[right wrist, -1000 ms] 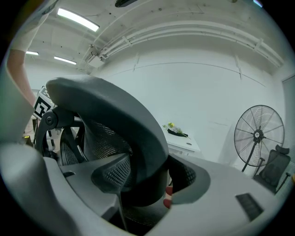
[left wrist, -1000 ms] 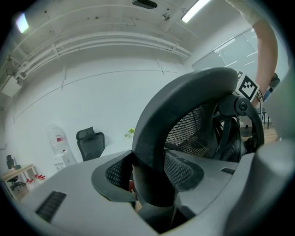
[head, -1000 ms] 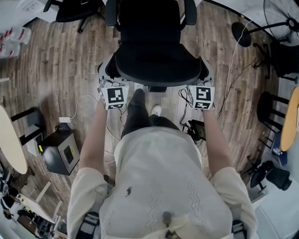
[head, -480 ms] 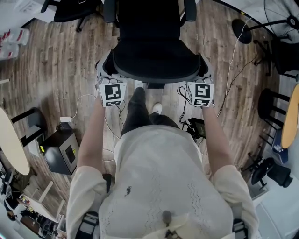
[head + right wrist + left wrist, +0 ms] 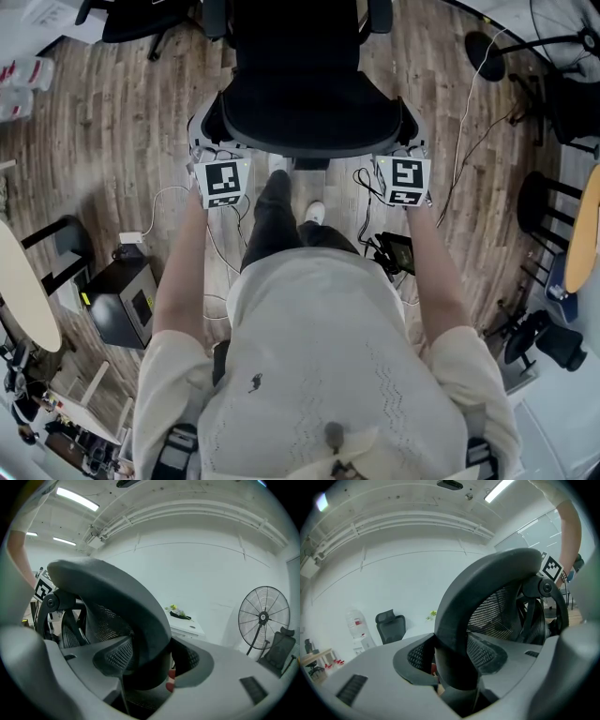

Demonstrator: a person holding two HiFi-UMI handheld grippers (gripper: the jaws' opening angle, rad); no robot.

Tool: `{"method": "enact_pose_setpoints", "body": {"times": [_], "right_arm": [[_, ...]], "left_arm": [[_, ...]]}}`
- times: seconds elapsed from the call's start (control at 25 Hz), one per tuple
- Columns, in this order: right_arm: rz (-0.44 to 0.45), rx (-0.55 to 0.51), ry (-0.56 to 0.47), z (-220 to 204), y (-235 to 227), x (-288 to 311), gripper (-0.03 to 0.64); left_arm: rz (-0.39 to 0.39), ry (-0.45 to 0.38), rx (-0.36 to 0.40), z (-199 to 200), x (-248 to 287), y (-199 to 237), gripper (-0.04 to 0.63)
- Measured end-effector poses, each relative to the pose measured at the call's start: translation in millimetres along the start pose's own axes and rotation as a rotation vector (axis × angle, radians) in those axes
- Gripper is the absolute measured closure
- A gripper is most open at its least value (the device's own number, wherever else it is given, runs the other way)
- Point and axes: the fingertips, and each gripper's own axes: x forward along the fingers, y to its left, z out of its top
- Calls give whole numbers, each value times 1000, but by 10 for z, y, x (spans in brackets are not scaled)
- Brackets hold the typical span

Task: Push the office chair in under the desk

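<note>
Straight ahead of you: chair (image 5: 305, 103), backrest rim lying crosswise. Left gripper (image 5: 208, 155) and right gripper (image 5: 410, 150) each clamp one rim end, equally near. Push forward evenly.

Between the jaws of our left gripper (image 5: 454, 667) and right gripper (image 5: 147, 667), both matt grey plastic, the office chair (image 5: 487, 583) shows a smooth, matt black plastic back frame. Beyond the frame stretches coarse black mesh (image 5: 494, 613) cloth. Beneath both grippers, the floor (image 5: 122, 122) is grained, dull-sheened wood plank.
</note>
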Motion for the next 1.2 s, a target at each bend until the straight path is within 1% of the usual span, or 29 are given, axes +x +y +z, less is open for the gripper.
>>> {"method": "enact_pose_setpoints", "body": {"times": [0.4, 1.2], "right_arm": [[-6, -3, -3, 40, -44, 112, 348], [-18, 4, -1, 181, -101, 577, 348]], "left_arm": [[-1, -2, 6, 20, 121, 60, 362], [-12, -2, 7, -6, 539, 367, 362]]}}
